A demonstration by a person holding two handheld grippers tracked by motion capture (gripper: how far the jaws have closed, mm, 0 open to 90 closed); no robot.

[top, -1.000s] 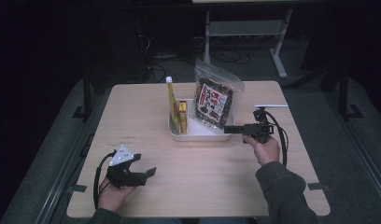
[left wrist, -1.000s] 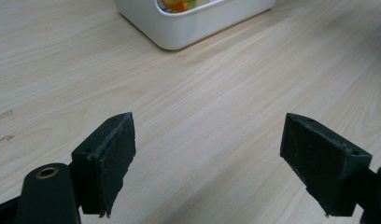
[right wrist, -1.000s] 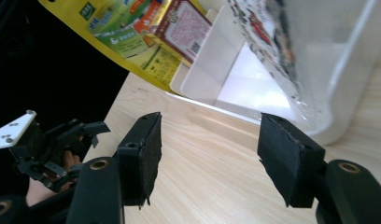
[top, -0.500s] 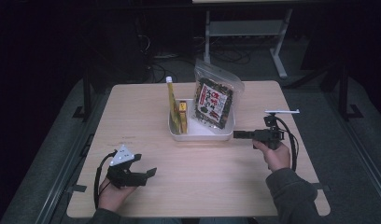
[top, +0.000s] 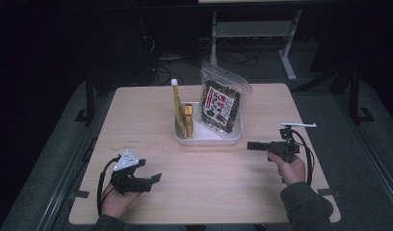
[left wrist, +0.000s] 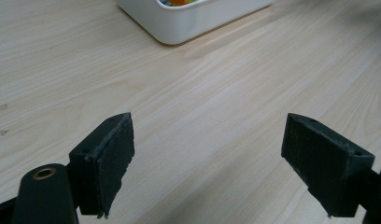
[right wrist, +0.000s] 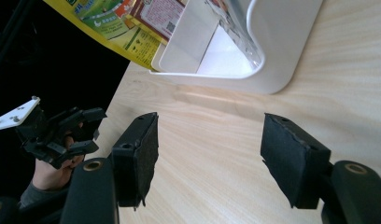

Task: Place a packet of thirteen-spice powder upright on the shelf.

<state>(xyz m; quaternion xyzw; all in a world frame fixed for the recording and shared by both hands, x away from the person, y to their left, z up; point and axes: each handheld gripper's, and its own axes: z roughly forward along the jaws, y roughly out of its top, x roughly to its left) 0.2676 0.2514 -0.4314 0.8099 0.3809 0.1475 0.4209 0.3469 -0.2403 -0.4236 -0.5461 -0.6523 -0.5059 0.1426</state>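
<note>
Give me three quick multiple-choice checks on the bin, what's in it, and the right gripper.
1. Where does the white bin sit on the table?
A. At the near left corner
B. Around the middle, toward the far edge
C. At the near right corner

2. What colour is the tall flat packet at the bin's left end?
A. Yellow
B. Blue
C. Red

3. How do the jaws of the right gripper stand?
A. Shut on the snack bag
B. Shut with nothing in them
C. Open with nothing between them

Answers:
1 B: the high view shows the bin midway across, beyond both hands.
2 A: it stands yellow beside the clear snack bag.
3 C: the right gripper view shows bare table between the pads, short of the bin.
</note>
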